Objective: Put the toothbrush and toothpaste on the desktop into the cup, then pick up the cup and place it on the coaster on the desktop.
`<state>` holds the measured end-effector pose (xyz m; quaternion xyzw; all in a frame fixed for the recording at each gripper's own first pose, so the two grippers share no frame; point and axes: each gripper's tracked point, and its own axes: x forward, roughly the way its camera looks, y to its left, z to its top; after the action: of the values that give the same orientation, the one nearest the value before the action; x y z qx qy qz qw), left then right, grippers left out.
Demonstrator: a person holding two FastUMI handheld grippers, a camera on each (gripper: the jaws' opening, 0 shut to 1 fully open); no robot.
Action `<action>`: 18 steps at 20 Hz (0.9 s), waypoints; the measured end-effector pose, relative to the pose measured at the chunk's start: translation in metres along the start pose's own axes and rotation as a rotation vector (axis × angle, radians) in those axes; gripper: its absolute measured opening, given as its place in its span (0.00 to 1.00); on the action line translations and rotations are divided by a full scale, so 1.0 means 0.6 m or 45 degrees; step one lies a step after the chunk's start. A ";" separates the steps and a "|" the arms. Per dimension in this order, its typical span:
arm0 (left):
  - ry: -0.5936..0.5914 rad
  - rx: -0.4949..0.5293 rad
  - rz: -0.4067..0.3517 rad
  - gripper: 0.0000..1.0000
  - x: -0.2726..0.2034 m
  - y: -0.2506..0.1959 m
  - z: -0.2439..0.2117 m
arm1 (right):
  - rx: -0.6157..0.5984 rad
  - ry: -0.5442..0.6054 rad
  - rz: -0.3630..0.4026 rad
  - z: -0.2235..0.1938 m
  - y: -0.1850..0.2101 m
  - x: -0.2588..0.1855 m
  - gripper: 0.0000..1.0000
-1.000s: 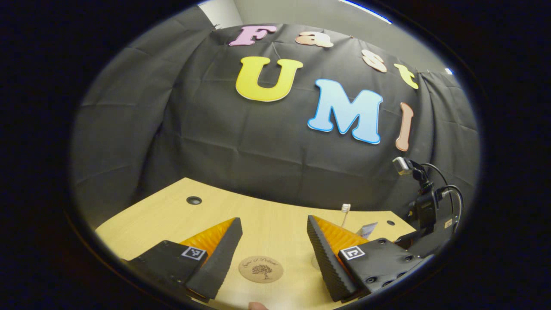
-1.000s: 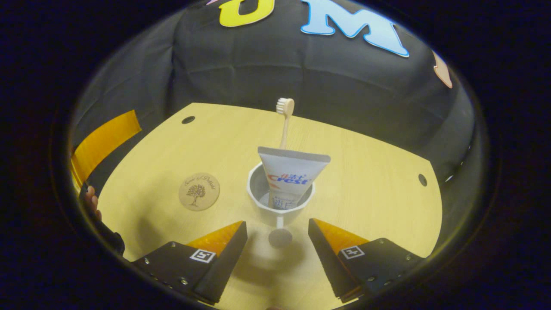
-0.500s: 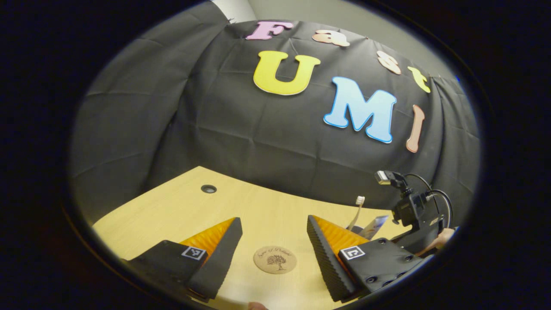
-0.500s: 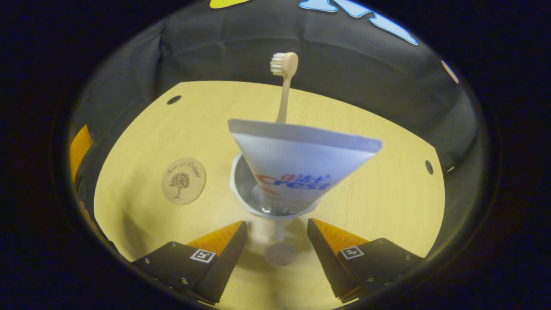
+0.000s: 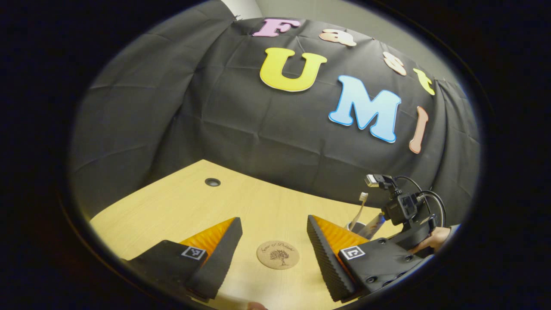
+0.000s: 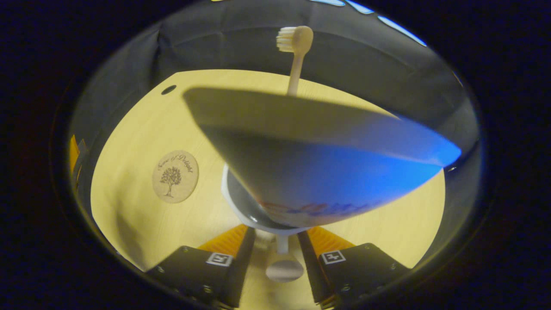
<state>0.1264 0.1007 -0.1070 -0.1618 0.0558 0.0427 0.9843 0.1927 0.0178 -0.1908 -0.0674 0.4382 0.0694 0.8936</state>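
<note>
A: Where is the right gripper?

B: Low over the desk, fingers narrowed either side of the cup's handle; contact cannot be told. The toothpaste and toothbrush stand in the cup.

A: And the left gripper?

B: Wide apart, holding nothing, above the round cork coaster. Its view also catches a hand on the right gripper, beside the cup. The desk is pale wood grain.

Probably a lab recording booth: black cloth wall behind a bare wooden desk.
</note>
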 end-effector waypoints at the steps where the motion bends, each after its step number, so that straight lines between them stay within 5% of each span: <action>1: 0.002 -0.002 0.003 0.97 0.001 0.002 -0.001 | 0.014 0.010 0.011 -0.003 0.003 0.003 0.49; 2: 0.005 -0.005 0.007 0.97 0.000 0.005 -0.003 | 0.026 0.014 0.022 -0.003 0.003 0.000 0.38; 5: 0.012 -0.019 0.012 0.97 -0.003 0.009 -0.006 | 0.055 0.007 0.034 -0.003 0.007 0.000 0.28; 18: -0.012 -0.010 0.021 0.97 -0.032 0.022 0.010 | -0.028 -0.091 0.077 0.021 0.066 -0.032 0.26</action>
<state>0.1064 0.1138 -0.1028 -0.1650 0.0523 0.0517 0.9835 0.1836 0.0578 -0.1702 -0.0613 0.4070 0.1035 0.9055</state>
